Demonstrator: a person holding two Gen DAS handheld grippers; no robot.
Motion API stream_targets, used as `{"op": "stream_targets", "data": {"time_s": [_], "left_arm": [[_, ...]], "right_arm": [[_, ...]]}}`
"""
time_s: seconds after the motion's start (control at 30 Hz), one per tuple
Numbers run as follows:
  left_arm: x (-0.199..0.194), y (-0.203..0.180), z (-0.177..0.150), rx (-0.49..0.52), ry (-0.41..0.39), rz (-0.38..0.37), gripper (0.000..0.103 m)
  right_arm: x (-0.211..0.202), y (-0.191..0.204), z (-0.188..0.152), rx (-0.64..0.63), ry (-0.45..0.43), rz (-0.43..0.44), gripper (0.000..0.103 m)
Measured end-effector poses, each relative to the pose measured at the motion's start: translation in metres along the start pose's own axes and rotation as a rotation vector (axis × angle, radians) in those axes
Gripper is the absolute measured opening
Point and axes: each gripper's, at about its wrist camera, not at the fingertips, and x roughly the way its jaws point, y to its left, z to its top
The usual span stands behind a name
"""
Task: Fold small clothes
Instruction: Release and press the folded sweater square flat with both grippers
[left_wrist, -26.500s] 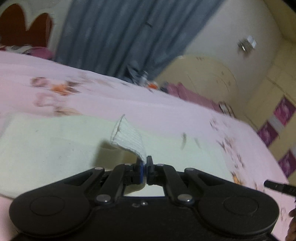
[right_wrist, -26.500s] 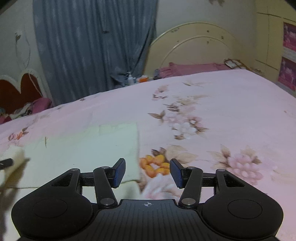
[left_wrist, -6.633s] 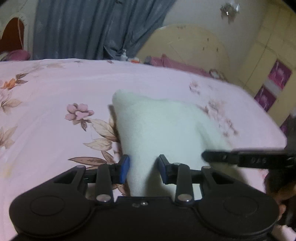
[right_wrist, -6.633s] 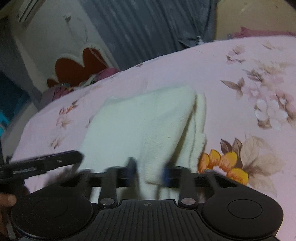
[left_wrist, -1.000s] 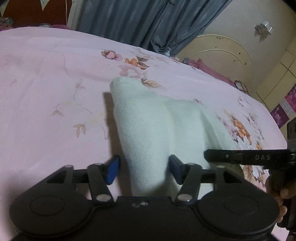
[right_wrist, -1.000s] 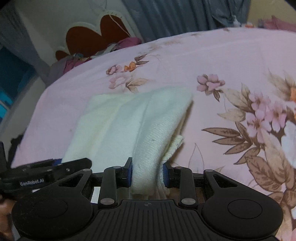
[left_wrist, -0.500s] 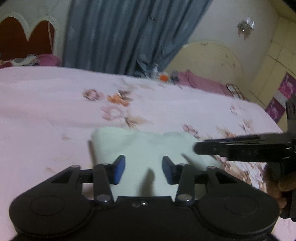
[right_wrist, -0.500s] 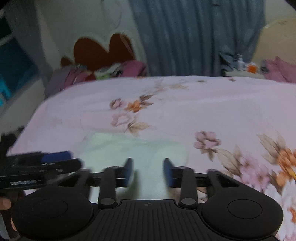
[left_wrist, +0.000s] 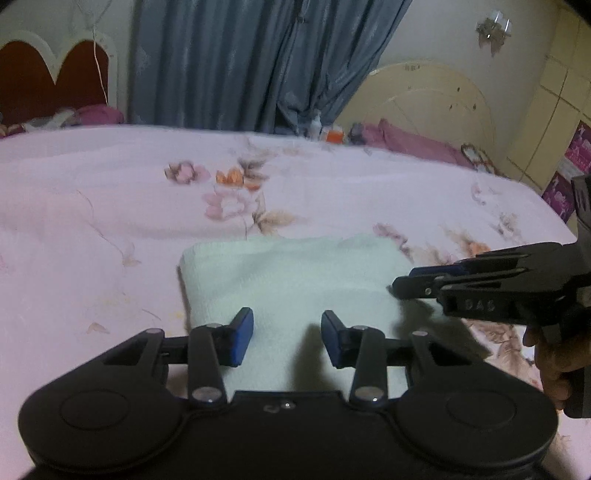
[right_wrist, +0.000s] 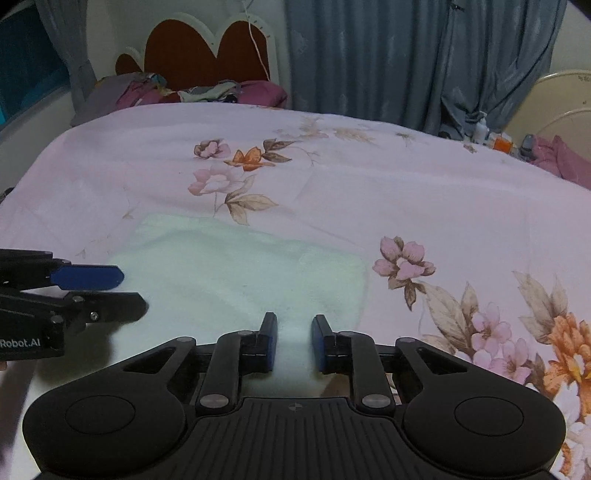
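White cloth (left_wrist: 295, 280) lies folded flat on the pink bedsheet (left_wrist: 92, 206), lower centre of both views. Left gripper (left_wrist: 287, 338) and right gripper (right_wrist: 294, 341) hover over its near edge, jaws parted, grasping nothing. Fold looks finished; next move likely smoothing or setting it aside.

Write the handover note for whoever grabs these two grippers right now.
Left gripper: open, empty, above the near edge of the white cloth.
Right gripper: open, empty, over the same cloth's near edge.
The cloth lies folded into a compact rectangle on the floral bedsheet.
Done: this piece looks folded and let go.
Left: possibly smooth it; no other garment to fold shows nearby.
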Motion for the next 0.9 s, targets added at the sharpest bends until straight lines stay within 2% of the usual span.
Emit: {"op": "stream_targets", "data": {"time_s": [0.07, 0.17, 0.27, 0.33, 0.4, 0.5, 0.6, 0.77, 0.83, 0.9], "left_arm": [[-0.020, -0.004, -0.005, -0.003, -0.036, -0.006, 0.038], [-0.042, -0.013, -0.020, 0.016, -0.063, -0.025, 0.037], [-0.050, -0.021, -0.038, 0.037, -0.054, -0.032, 0.026], [-0.041, -0.023, -0.047, 0.036, -0.008, -0.031, 0.025], [-0.031, -0.022, -0.056, 0.019, 0.019, -0.030, 0.023], [-0.035, -0.023, -0.062, -0.007, 0.012, -0.031, 0.023], [-0.055, -0.029, -0.071, -0.019, -0.015, -0.038, 0.022], [-0.074, -0.035, -0.100, -0.044, -0.014, -0.047, 0.022], [-0.071, -0.037, -0.110, -0.055, -0.006, -0.038, 0.022], [-0.071, -0.037, -0.117, -0.071, -0.012, -0.022, 0.022]], "right_arm": [[-0.020, 0.004, -0.002, 0.005, -0.036, 0.035, 0.020], [-0.041, 0.022, -0.017, -0.074, -0.037, 0.097, 0.020], [-0.049, 0.042, -0.042, -0.183, -0.008, 0.125, 0.020], [-0.046, 0.052, -0.055, -0.251, 0.006, 0.100, 0.020], [-0.037, 0.051, -0.062, -0.241, 0.024, 0.069, 0.020], [-0.036, 0.051, -0.061, -0.220, 0.021, 0.052, 0.019], [-0.054, 0.055, -0.064, -0.214, 0.003, 0.046, 0.020], [-0.085, 0.063, -0.096, -0.232, 0.012, 0.092, 0.020], [-0.081, 0.061, -0.111, -0.227, 0.043, 0.073, 0.020], [-0.072, 0.055, -0.118, -0.216, 0.058, 0.011, 0.020]]}}
